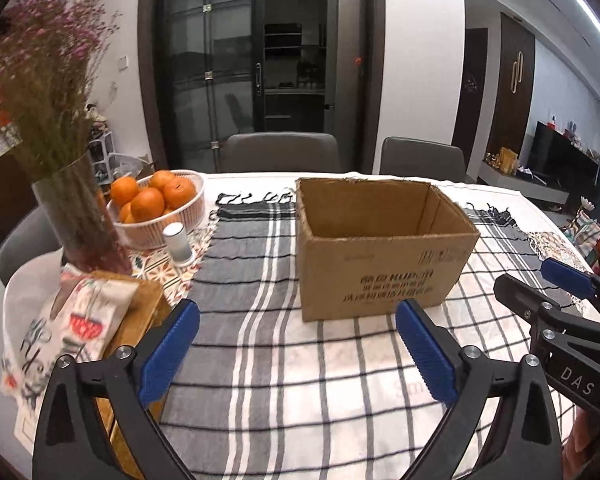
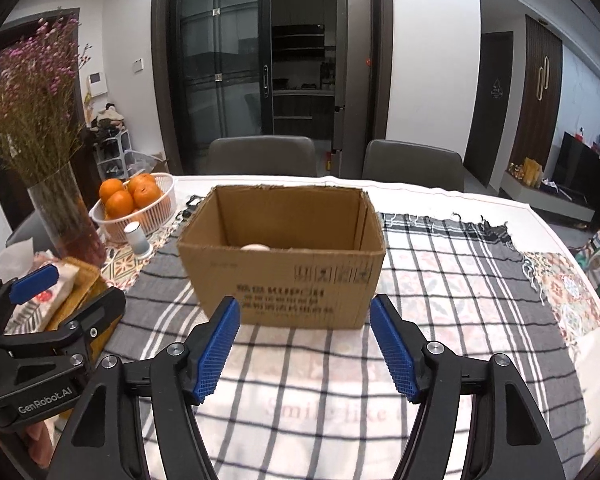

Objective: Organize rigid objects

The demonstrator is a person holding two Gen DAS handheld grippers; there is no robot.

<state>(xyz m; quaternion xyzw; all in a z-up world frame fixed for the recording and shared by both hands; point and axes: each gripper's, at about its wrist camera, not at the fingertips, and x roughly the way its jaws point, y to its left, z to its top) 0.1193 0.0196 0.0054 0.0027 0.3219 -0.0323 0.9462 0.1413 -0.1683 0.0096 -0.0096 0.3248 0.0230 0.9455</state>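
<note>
Both hand-held grippers — left (image 1: 298, 354), right (image 2: 305, 346) — gape wide and empty, cardboard box (image 2: 284, 276) just ahead.

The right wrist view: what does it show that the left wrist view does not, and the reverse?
Only the right wrist view looks down into the cardboard box, where a pale rounded thing lies at the bottom; what it is I cannot tell. Only the left wrist view shows the box's inside as bare walls, with the bottom hidden. Both views share the box, the bowl of oranges, the vase, the small white cylinder and the checked cloth. Both pairs of tongs, left and right, are open and hold nothing.
</note>
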